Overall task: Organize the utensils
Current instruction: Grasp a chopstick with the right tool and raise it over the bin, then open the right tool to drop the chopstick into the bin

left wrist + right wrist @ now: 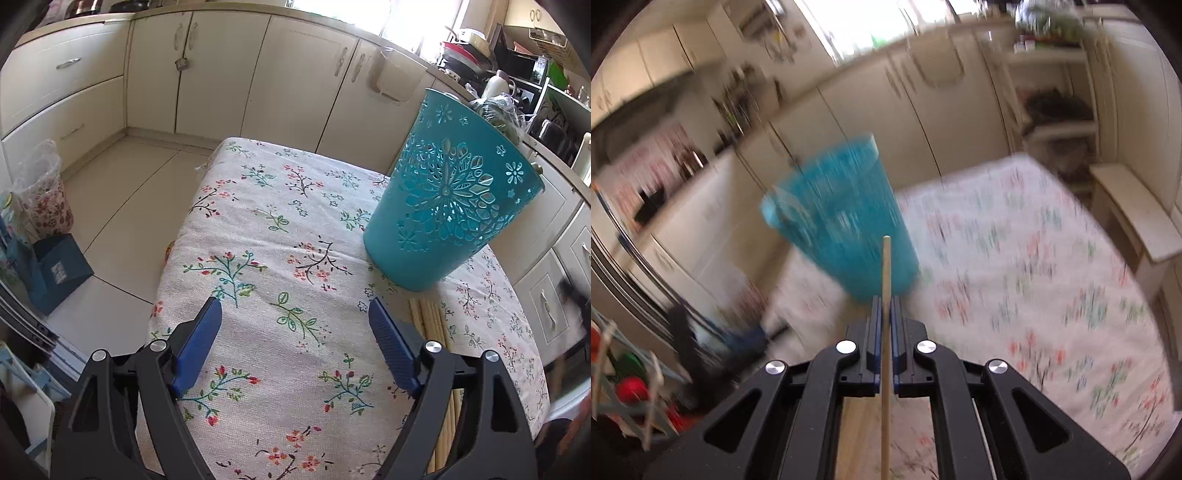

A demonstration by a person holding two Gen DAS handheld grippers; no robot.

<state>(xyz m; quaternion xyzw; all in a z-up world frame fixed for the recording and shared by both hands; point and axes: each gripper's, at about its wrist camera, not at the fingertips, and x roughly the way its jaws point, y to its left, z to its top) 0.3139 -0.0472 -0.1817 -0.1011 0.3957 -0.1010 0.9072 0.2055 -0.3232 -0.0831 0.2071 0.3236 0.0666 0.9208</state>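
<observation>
On the table's floral cloth, seen through your left wrist camera, stands the teal cutout holder, upright and set toward the far right part of the surface. Your left gripper hovers above the cloth with its jaws spread wide and nothing between the blue pads. Just to the right of the right-hand pad lies a bundle of pale wooden chopsticks, flat on the cloth, running from near the base of the holder back toward the camera and passing under the gripper's right arm; whether the sticks touch the holder cannot be told. Beyond the table, cream cabinets line the back wall, and a plastic-lined bin stands on the tiled floor at left, with a dark blue box near it.

Through your right wrist camera, which is heavily motion-blurred, your right gripper is clamped on a single wooden chopstick. The stick runs straight along the gripper's axis, its far end projecting past the fingertips and its near end extending back under the gripper body. That far tip appears in front of the lower wall of the teal holder; the blur prevents telling whether stick and holder touch. The floral cloth spreads to the right of the holder, and cream cabinets fill the background.
</observation>
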